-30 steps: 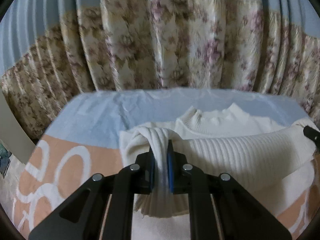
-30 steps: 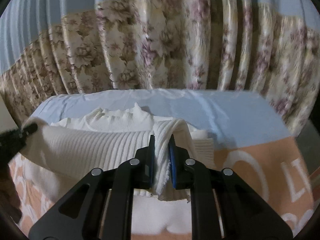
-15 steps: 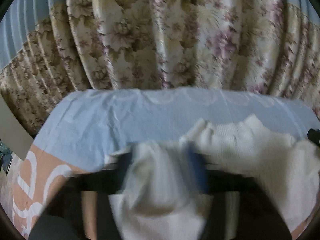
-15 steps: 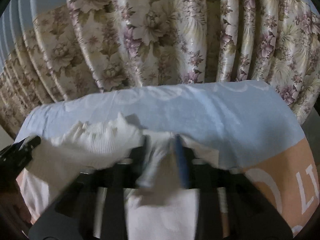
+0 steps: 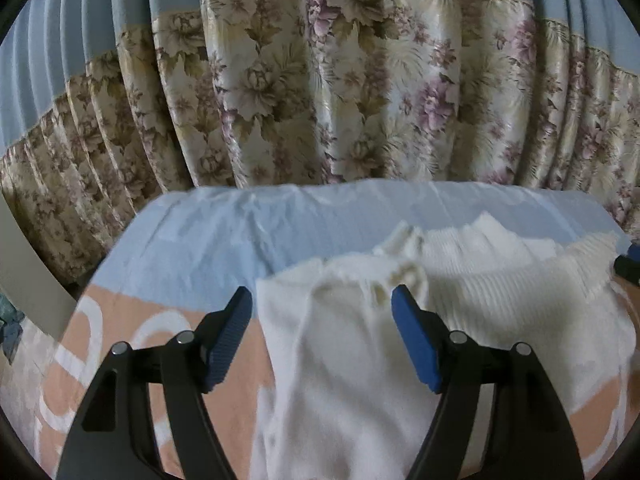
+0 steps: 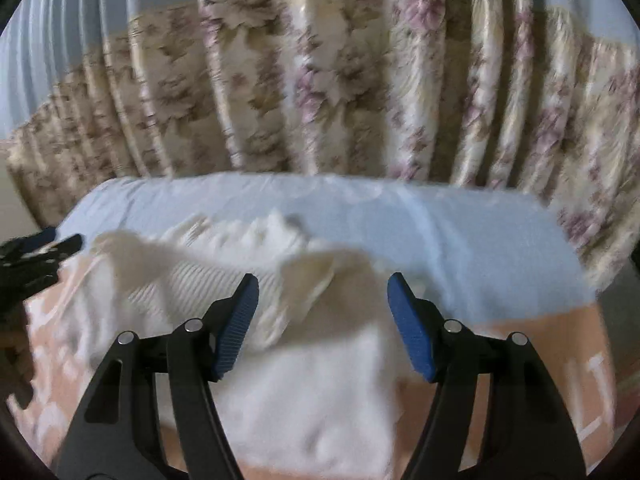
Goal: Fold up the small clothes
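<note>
A small cream ribbed knit sweater (image 5: 500, 312) lies folded on a blue and peach cloth (image 5: 248, 232); its collar points toward the curtain. My left gripper (image 5: 322, 320) is open and empty, jaws wide apart above the sweater's left folded edge. My right gripper (image 6: 323, 308) is open and empty too, just above the sweater's (image 6: 320, 380) right folded edge. The right wrist view is blurred. The left gripper's tip shows at the left edge of the right wrist view (image 6: 36, 256), and the right gripper's tip shows at the right edge of the left wrist view (image 5: 628, 264).
A floral curtain (image 5: 340, 92) hangs close behind the far edge of the surface. The cloth (image 6: 460, 232) has white lettering on its peach part. A pale upright edge (image 5: 28, 272) stands at the left.
Both grippers were shut on the sweater's folded-over hem a second ago. They carried it toward the collar, then opened and let it drop; the fabric now lies flat.
</note>
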Motion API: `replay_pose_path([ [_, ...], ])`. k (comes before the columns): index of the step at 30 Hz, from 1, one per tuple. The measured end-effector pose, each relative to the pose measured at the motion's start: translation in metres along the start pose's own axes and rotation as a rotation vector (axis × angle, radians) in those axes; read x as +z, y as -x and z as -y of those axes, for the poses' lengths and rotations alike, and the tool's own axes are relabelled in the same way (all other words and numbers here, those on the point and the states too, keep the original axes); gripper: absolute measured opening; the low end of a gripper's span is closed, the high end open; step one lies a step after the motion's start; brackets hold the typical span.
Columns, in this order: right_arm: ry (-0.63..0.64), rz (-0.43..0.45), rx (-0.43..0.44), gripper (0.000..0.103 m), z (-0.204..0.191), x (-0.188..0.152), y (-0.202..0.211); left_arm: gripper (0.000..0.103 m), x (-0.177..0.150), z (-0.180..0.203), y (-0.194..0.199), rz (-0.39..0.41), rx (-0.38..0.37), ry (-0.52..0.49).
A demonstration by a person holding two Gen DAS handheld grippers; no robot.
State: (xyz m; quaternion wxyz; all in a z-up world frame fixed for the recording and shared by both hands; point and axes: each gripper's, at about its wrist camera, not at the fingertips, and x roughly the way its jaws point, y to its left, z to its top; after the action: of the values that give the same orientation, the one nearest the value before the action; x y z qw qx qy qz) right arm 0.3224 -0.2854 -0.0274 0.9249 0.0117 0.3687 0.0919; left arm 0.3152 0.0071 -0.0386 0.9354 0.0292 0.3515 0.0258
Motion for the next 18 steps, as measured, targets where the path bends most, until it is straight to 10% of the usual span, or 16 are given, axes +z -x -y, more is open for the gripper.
replay_pose_path([
  [8,-0.077,-0.086,0.071,0.041,-0.015,-0.016,-0.021,0.073,-0.008,0.034,-0.011,-0.054,-0.056,0.008],
  [18,-0.107,-0.101,0.133,0.039,-0.017,0.018,-0.059,0.073,0.037,0.032,-0.065,-0.072,-0.071,0.048],
])
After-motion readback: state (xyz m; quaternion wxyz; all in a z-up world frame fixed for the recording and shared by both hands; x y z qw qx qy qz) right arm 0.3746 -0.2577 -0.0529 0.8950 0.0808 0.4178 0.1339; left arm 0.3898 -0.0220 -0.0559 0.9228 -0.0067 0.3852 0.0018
